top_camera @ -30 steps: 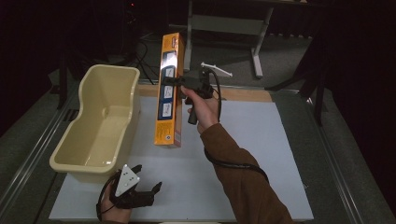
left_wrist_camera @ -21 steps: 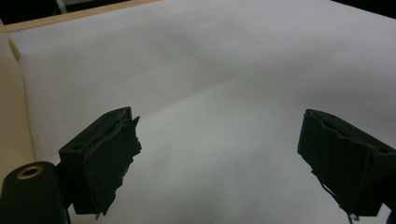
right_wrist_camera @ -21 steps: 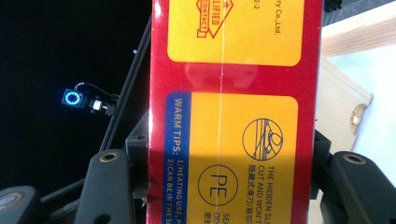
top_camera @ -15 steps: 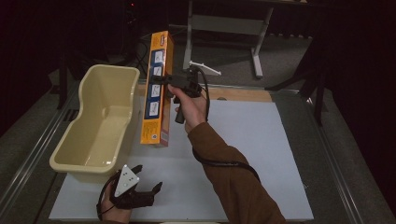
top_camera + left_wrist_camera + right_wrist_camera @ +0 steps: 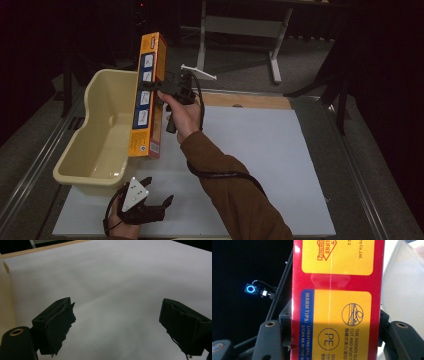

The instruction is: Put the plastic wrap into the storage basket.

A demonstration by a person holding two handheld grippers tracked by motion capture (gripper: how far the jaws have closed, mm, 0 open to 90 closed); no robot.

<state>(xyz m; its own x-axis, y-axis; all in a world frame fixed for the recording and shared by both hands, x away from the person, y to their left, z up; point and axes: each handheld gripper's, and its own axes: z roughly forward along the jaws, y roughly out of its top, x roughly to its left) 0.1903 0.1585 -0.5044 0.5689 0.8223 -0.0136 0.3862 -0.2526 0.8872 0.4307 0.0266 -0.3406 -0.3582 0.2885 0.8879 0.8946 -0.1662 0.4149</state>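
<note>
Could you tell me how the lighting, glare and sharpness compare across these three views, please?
High view: white table mat evenly lit, surroundings nearly black, orange box slightly soft. Left gripper view: left hand-held gripper open, mat plain with soft grey shading. Right gripper view: right hand-held gripper clamps the box; print readable, faint sheen across its wrap, small blue light glows at left.

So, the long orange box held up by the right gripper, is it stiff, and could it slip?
The orange box is probably stiff: held mid-length, it stays straight. Its glossy wrap could slip between the right gripper jaws. It looks light.
</note>
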